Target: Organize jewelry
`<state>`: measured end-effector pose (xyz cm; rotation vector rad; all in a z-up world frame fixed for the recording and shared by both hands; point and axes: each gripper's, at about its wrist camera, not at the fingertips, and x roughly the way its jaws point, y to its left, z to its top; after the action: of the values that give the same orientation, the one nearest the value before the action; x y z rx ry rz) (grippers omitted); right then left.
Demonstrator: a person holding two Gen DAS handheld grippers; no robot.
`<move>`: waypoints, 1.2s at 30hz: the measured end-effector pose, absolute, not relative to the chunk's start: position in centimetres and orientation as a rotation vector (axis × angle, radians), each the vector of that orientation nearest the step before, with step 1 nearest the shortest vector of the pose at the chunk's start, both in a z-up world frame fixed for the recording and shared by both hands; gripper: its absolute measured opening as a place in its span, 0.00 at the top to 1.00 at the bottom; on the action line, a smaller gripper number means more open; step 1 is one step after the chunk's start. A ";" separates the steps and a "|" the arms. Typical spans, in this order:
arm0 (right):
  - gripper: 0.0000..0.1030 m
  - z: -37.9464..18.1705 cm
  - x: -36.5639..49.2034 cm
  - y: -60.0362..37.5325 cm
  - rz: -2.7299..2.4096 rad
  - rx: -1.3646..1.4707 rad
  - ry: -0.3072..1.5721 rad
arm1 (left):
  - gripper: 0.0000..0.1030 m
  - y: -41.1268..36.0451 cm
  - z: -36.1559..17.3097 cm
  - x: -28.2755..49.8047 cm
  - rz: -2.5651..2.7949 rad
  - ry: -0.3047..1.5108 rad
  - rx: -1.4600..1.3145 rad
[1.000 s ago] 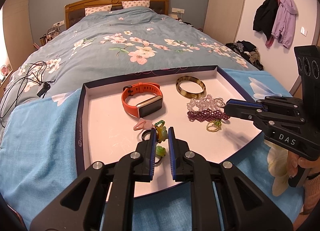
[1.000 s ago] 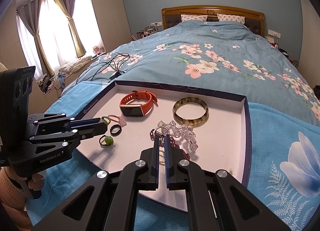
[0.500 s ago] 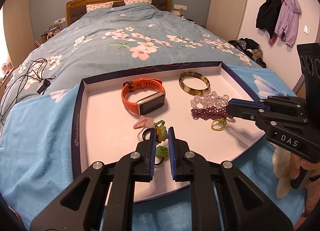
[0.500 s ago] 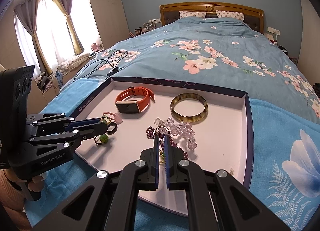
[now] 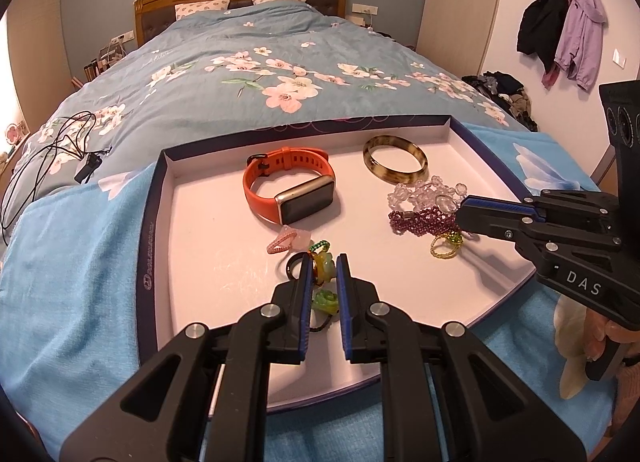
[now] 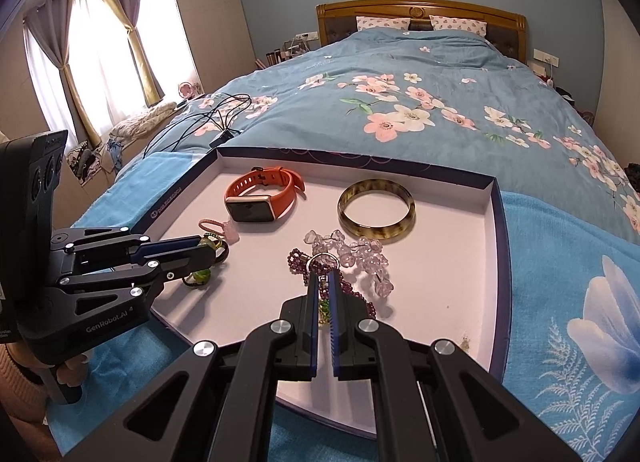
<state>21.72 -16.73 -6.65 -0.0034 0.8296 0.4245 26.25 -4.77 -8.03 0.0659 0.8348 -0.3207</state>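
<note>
Two hand-held grippers work in the shallow white tray (image 5: 158,217). The left hand-held gripper (image 5: 323,262) clamps a yellow-green jade ring (image 5: 322,265); the right hand-held gripper (image 6: 323,276) pinches a thin silver ring (image 6: 323,259) just ahead, over purple beads (image 6: 298,262).

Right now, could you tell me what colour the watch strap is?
The watch strap is orange, clearest in the left wrist view.

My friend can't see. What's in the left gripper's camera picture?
The left gripper pinches a yellow-green charm over a white tray on a bed. The tray holds an orange watch, a bangle and bead bracelets, where the right gripper reaches.
</note>
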 end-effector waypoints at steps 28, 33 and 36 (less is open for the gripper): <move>0.95 -7.6 22.2 -16.4 0.406 -0.013 0.861 | 0.87 -4.5 -8.7 26.5 -0.304 0.841 0.061; 0.95 -7.6 21.9 -16.5 0.408 -0.004 0.858 | 0.79 -4.5 -8.8 26.3 -0.301 0.834 0.061; 0.88 -7.4 21.4 -16.8 0.407 0.005 0.847 | 0.69 -4.3 -8.4 25.9 -0.303 0.816 0.057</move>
<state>21.39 -16.81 -7.37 0.0053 0.8474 0.4068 25.93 -4.35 -8.36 0.0570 0.8158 -0.3030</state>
